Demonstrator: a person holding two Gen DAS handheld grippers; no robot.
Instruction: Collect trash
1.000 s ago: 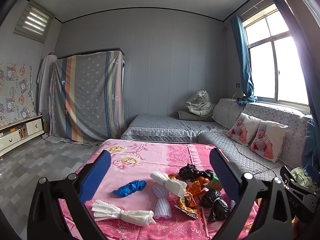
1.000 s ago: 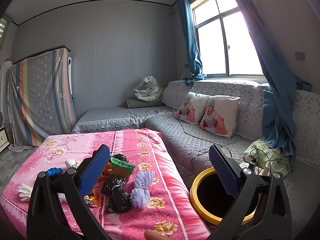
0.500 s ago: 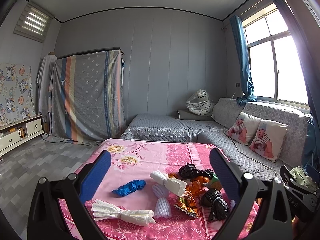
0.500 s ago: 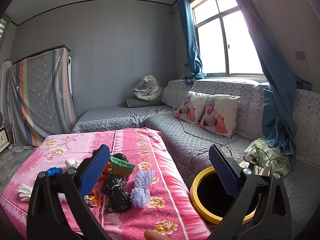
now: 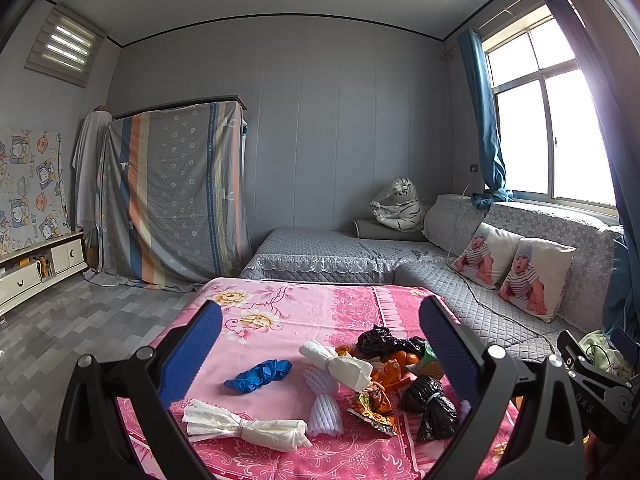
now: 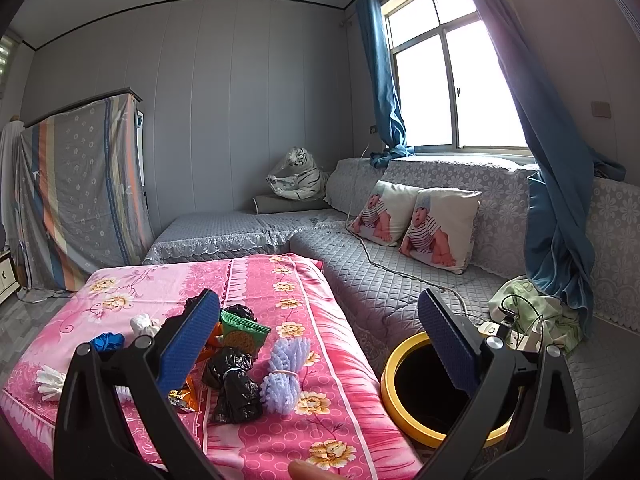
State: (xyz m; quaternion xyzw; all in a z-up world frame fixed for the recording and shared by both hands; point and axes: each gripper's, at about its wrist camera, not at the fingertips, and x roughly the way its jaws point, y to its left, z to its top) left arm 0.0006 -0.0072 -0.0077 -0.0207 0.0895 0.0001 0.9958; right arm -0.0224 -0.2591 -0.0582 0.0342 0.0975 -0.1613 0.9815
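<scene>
On pink floral tablecloth (image 5: pixel 280 316), trash beside grey sofa (image 6: pixel 384 280).

My pads (image 5: pixel 192 354) are ribbed blue rubber on matt black plastic; pink cloth (image 5: pixel 280 312) is printed, black bag (image 6: pixel 234 384) glossy plastic, bin rim (image 6: pixel 390 372) smooth yellow.

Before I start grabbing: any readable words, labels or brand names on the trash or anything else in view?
"DAS": embossed on the black body of the right gripper, seen at the edge of the left wrist view; possibly part of a longer word.
Cartoon wall mat: lettering too blurred to read.
Green snack packet: print too small to read.
Orange wrapper: no legible print.
</scene>
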